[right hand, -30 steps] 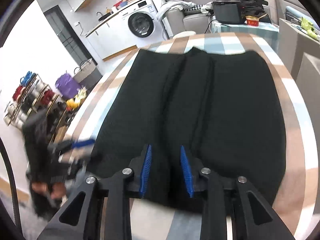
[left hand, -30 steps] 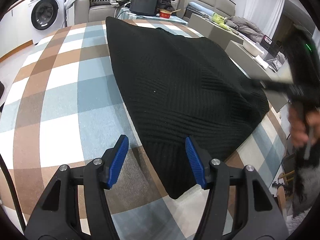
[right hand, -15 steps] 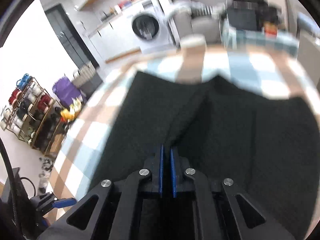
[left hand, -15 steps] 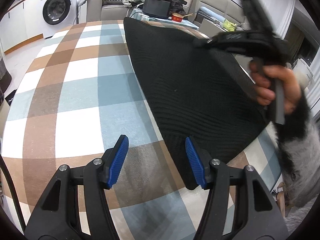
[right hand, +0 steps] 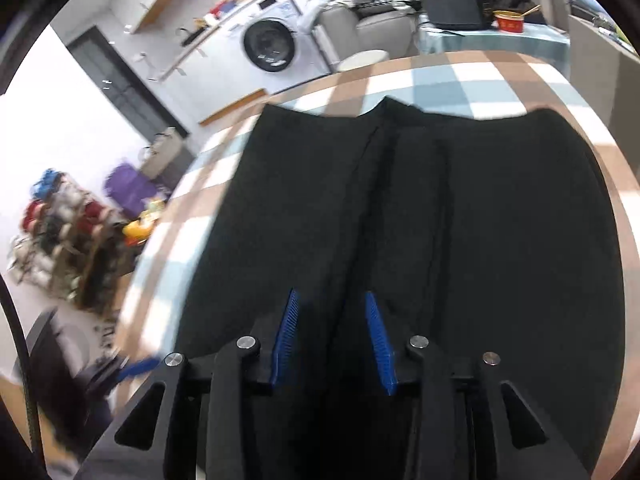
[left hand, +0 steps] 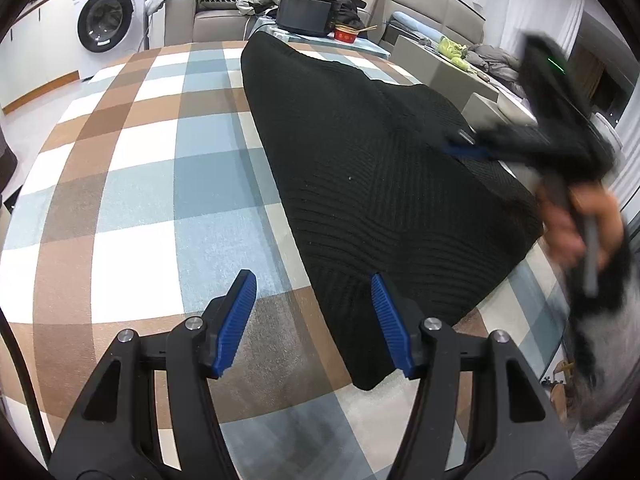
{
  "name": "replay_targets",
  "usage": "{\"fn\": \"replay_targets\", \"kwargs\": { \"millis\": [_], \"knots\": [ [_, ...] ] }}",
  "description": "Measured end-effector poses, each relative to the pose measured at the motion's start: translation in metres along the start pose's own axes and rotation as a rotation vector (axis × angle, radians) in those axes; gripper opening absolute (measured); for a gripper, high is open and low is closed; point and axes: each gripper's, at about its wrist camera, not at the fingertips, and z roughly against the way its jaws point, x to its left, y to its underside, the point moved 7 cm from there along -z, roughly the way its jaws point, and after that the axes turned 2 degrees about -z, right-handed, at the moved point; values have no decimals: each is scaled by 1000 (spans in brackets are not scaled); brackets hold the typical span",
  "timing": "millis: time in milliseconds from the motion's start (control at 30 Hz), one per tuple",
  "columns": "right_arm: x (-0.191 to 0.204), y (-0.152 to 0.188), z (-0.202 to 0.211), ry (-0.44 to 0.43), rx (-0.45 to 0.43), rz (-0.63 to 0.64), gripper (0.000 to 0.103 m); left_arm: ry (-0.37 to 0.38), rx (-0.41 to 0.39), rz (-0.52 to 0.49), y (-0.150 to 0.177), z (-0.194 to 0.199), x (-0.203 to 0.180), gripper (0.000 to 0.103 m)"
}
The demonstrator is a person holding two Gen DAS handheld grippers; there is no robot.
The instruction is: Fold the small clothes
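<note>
Black knit garment (right hand: 460, 220) lies under the right gripper's (right hand: 332, 336) just-opened jaws.

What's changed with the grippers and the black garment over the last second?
The right gripper had pinched shut half a second ago; its jaws have just been opening again and now stand apart over the middle crease of the black garment, pressing on nothing. Its view has swung, showing more of the garment's far edge. The left gripper stayed open near the garment's near corner, and the garment lies flat on the checked cloth.
</note>
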Motion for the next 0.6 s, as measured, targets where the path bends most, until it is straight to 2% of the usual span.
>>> {"fn": "replay_targets", "kwargs": {
  "millis": [133,167,200,300,367,467,533,567,600],
  "knots": [
    [12,43,18,-40,-2,23,36,7,5,-4,-3,-4,-2,57],
    [15,45,16,-21,-8,46,25,9,4,-11,-4,-5,-4,57],
    [18,46,13,2,-6,69,7,11,3,-18,-5,-5,-6,57],
    [30,47,28,8,-48,97,6,-1,-2,-40,-8,-4,-11,57],
    [27,47,36,41,-54,105,6,4,-3,-45,-7,-3,-12,58],
    [3,52,18,113,16,61,7,-2,8,-36,-4,-7,-11,58],
    [1,50,23,20,-12,13,9,-5,17,-39,-2,-8,-11,58],
    [-2,45,28,-8,-45,0,17,0,17,-43,-2,-7,-12,58],
    [-6,42,35,-11,-73,-8,36,3,15,-46,-2,-6,-12,59]
  ]
}}
